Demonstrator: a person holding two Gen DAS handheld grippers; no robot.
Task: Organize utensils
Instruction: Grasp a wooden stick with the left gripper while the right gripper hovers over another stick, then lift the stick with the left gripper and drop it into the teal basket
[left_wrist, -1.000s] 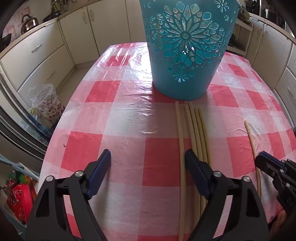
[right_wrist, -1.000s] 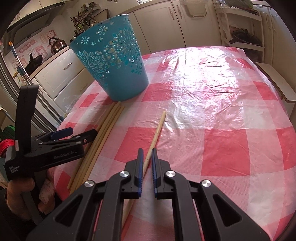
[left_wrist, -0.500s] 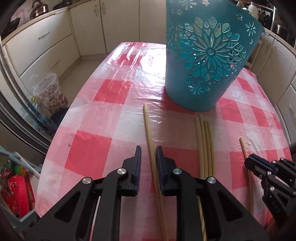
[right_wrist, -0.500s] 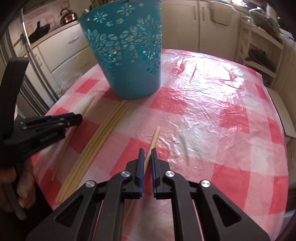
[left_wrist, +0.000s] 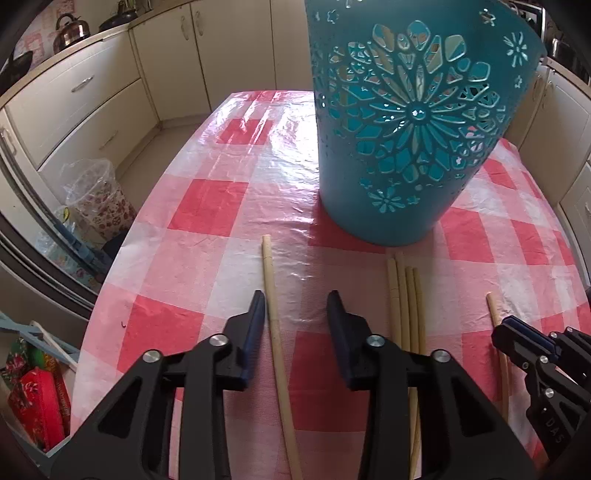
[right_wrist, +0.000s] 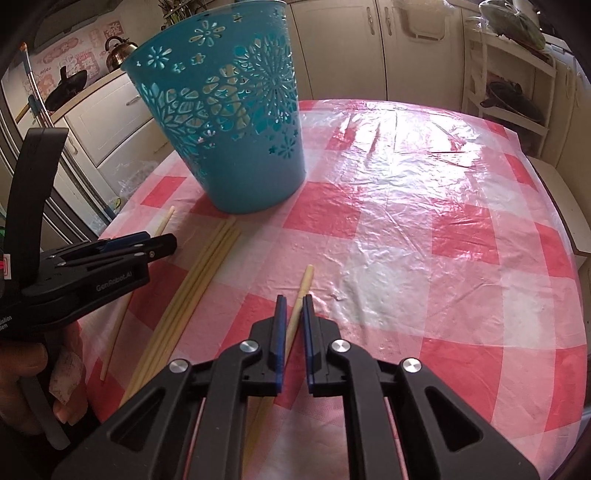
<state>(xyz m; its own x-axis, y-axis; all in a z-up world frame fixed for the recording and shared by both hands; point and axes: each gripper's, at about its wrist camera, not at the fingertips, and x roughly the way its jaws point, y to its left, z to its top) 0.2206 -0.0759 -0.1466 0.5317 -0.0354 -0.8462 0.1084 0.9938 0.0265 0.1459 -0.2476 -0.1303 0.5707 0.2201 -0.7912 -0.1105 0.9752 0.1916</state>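
Lying at the far left of the checked tablecloth (left_wrist: 207, 199), a lone chopstick (left_wrist: 272, 314) sits between the parted jaws of the left gripper (left_wrist: 295, 314), released or not yet gripped; I judge this the sorting stage. Next comes a bundle of four chopsticks (left_wrist: 403, 306) touching the base of the teal basket (left_wrist: 410, 122). Furthest right, the right gripper (right_wrist: 293, 314) has narrowed around another single chopstick (right_wrist: 304, 280), which probably needs lifting toward the basket.
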